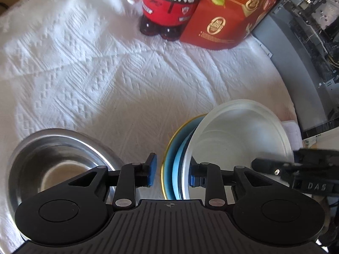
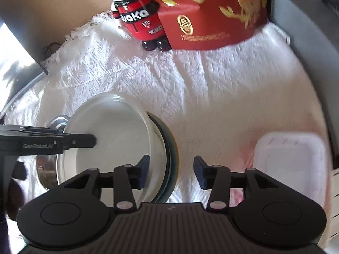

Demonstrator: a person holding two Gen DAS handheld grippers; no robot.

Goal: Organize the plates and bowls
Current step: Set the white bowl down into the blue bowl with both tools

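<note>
1. Across the whole table lies one white woven cloth (image 1: 89,80) with raised diamond and zigzag patterns and a fringed edge.
2. At twelve o'clock, far back, stands one red glossy snack bag (image 2: 214,14), and just beside it at eleven o'clock one shiny red-and-black figurine (image 1: 169,6) with white hands.
3. Toward five o'clock in the left wrist view sits one stack: a translucent white bowl (image 1: 239,141), round and smooth, nested on a light blue plate (image 1: 177,169) inside a teal dish with a yellow rim (image 1: 167,160); three pieces in all.
4. At eight o'clock in that view rests one stainless steel bowl (image 1: 57,158), round and reflective, near the stack but apart from it.
5. At four o'clock in the right wrist view lies one pale rectangular tray (image 2: 290,165) with rounded corners.
6. The left gripper (image 1: 172,170) has its blue pads partly spread, straddling the stack's left edge without pressing it.
7. The right gripper (image 2: 171,172) is likewise partly spread across the stack's right edge, gripping nothing.
</note>
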